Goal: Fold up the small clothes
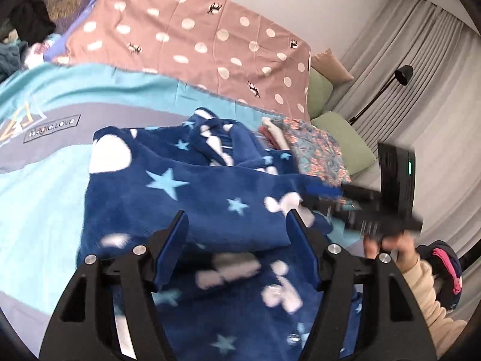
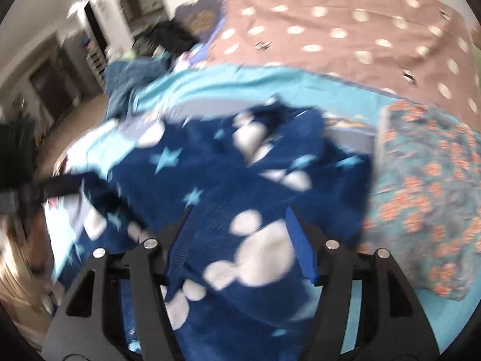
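The dark blue fleece garment with stars and white mouse heads (image 1: 186, 192) is lying rumpled mid-bed on the turquoise bedspread (image 1: 45, 204). Left gripper (image 1: 237, 225) and right gripper (image 2: 240, 225) both gape, holding nothing. Looks soft, floppy, light; I'd pinch hems or corners.

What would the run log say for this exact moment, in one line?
step: folding | item: blue star-print fleece garment on bed | left claw: open above it | right claw: open above it | held: nothing
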